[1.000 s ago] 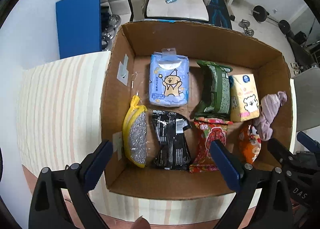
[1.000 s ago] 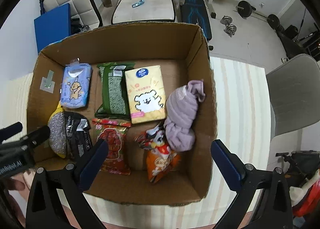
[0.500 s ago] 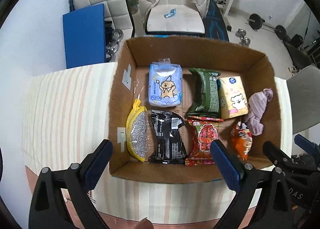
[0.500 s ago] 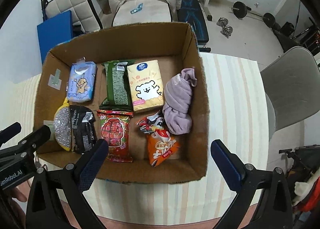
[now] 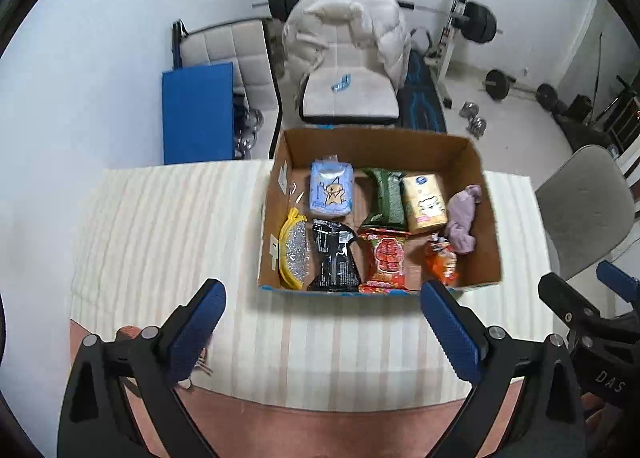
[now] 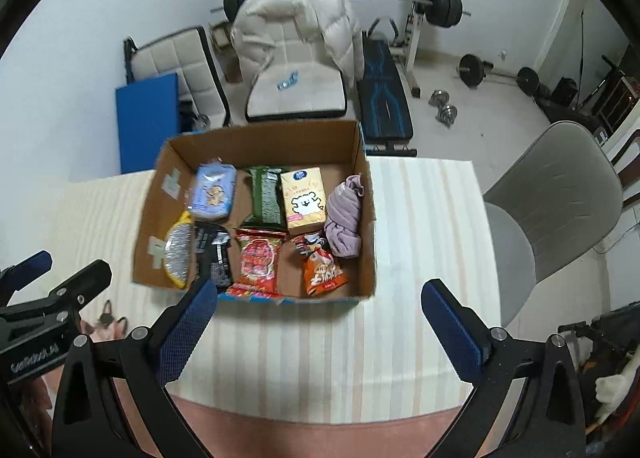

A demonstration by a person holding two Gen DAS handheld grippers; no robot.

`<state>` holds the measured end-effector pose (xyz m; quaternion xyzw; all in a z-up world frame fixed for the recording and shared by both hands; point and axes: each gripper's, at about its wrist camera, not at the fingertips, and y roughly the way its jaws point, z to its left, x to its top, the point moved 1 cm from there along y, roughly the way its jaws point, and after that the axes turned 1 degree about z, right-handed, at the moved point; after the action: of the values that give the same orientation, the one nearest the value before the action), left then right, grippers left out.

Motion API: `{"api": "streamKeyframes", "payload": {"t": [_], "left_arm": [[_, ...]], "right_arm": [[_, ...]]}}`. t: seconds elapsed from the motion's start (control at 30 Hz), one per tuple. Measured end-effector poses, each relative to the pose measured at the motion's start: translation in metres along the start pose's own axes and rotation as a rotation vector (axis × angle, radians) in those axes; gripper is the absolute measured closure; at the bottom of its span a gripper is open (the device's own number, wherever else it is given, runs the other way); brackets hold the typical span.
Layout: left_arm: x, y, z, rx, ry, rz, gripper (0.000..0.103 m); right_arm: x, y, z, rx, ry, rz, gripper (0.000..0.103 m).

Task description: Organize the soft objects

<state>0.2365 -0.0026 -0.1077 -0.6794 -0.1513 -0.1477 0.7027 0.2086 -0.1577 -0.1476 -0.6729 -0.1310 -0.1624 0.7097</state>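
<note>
A cardboard box point(image 5: 276, 198) point(image 6: 370, 218) stands on the striped table. It holds several soft packs: a blue tissue pack point(image 5: 331, 194), a green pack point(image 5: 387, 198), a yellow tissue pack point(image 5: 424, 203), a rolled purple cloth point(image 5: 462, 224) point(image 6: 344, 226), a yellow-rimmed silver scrubber point(image 5: 295, 254), a black pouch point(image 5: 334, 262), a red snack bag point(image 5: 386, 262) and an orange snack bag point(image 6: 323, 272). My left gripper point(image 5: 322, 332) is open and empty, well in front of the box. My right gripper point(image 6: 316, 332) is open and empty, also in front of the box.
The striped tablecloth point(image 5: 160, 226) covers the table around the box. A grey chair point(image 6: 560, 194) stands at the right. Behind the table are a white padded chair with a jacket point(image 5: 348, 58), a blue board point(image 5: 198, 110) and weights on the floor.
Both grippers have pulled back and up, away from the box, which now looks smaller and farther off. The items in the box have not moved.
</note>
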Motion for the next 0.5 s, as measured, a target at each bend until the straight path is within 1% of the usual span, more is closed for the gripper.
{"api": "streamKeyframes", "payload": {"t": [0.07,0.27,0.43,0.5], "left_arm": [[-0.008,-0.022,0.001,0.005,-0.009,-0.025,0.003],[-0.027,-0.073,0.003,-0.018,-0.025,-0.072,0.003],[-0.04,-0.099,0.002,-0.035,-0.016,-0.082,0.003],[-0.045,-0.107,0.0,-0.037,-0.011,-0.081,0.003]], "right_arm": [[-0.01,-0.024,-0.002,0.013,0.001,-0.021,0.0],[-0.038,-0.091,-0.008,0.04,0.0,-0.085,0.0],[-0.054,-0.144,-0.008,0.056,-0.012,-0.151,0.0],[-0.059,-0.158,-0.007,0.056,-0.021,-0.165,0.0]]}}
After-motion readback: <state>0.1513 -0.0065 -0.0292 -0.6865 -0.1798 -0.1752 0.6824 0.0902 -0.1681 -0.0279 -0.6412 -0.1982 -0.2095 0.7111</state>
